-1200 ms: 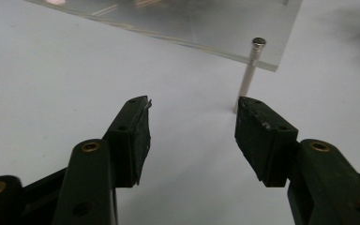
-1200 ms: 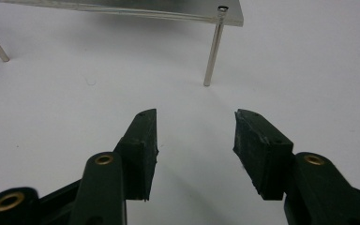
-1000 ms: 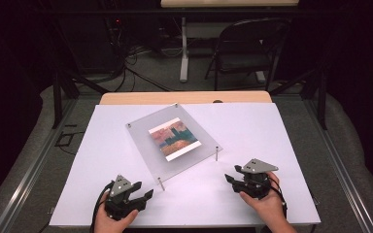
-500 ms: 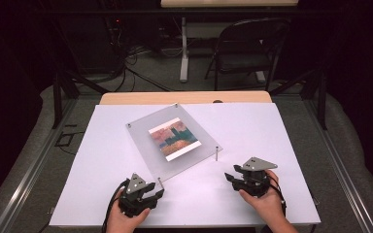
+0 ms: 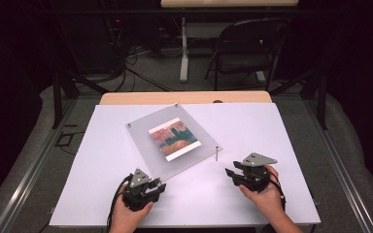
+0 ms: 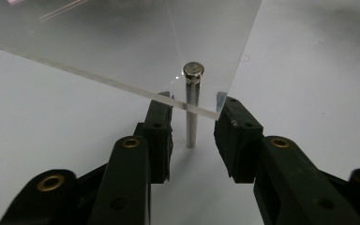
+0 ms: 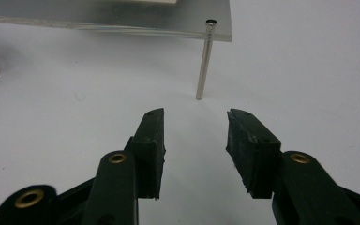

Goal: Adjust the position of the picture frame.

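The clear acrylic photo frame (image 5: pixel 175 141) stood on metal standoff legs near the middle of the white table (image 5: pixel 281 126), a colourful print sandwiched inside. The left gripper (image 6: pixel 193 123) sat at the frame's near corner, its jaws just closing around that corner's leg (image 6: pixel 191 112) without touching it. The right gripper (image 7: pixel 195 125), unclenched and likewise narrowing, held nothing, pointing toward another leg (image 7: pixel 205 61) near it.

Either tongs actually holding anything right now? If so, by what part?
Nothing held. The left tongs straddle the acrylic frame's near corner post, closing, pads not touching. The right tongs are open, short of another post.
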Demonstrator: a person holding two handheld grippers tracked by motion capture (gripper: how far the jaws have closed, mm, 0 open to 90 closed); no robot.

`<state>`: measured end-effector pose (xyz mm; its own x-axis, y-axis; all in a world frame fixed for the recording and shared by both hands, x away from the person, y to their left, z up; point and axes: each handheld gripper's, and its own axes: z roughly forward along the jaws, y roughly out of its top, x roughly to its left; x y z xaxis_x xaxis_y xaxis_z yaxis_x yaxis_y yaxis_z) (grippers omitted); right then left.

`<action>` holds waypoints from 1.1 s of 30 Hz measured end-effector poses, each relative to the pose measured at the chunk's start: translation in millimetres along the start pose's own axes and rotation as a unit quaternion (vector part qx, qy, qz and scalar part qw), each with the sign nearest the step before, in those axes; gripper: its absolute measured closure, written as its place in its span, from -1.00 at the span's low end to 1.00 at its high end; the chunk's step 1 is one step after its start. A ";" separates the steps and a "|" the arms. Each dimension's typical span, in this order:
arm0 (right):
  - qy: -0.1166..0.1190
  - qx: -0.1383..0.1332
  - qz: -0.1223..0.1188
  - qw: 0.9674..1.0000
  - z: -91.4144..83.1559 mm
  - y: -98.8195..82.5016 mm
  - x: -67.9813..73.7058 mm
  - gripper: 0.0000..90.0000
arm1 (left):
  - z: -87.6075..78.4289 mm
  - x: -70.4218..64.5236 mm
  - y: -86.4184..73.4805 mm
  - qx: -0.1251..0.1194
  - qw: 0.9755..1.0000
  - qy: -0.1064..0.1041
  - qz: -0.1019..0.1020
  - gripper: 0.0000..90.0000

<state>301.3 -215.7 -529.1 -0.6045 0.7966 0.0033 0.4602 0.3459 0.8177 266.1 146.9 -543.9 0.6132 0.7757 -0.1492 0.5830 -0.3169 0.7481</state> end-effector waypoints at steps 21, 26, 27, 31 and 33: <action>0.018 0.015 -0.008 1.000 47.5 17.5 -3.9 0.49 | 9.4 2.7 0.5 0.010 0.999 -0.011 -0.029 0.88; 0.018 0.022 0.004 1.000 59.6 18.4 -7.7 0.50 | 9.0 3.3 1.0 0.011 1.000 -0.012 -0.026 0.89; 0.016 0.023 0.004 1.000 61.4 18.6 -8.1 0.51 | 8.8 3.2 1.1 0.011 1.000 -0.012 -0.026 0.89; 0.011 0.022 0.007 1.000 68.3 20.3 -10.4 0.53 | 8.4 2.9 1.2 0.009 1.000 -0.011 -0.027 0.89; 0.013 0.025 0.013 1.000 72.6 21.6 -11.9 0.55 | 8.3 2.8 1.3 0.010 1.000 -0.011 -0.027 0.89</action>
<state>365.7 -181.7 -553.3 -0.6088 0.7923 0.0397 0.5076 0.3505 0.7871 273.0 144.2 -548.7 0.5926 0.7795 -0.2030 0.6252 -0.2863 0.7260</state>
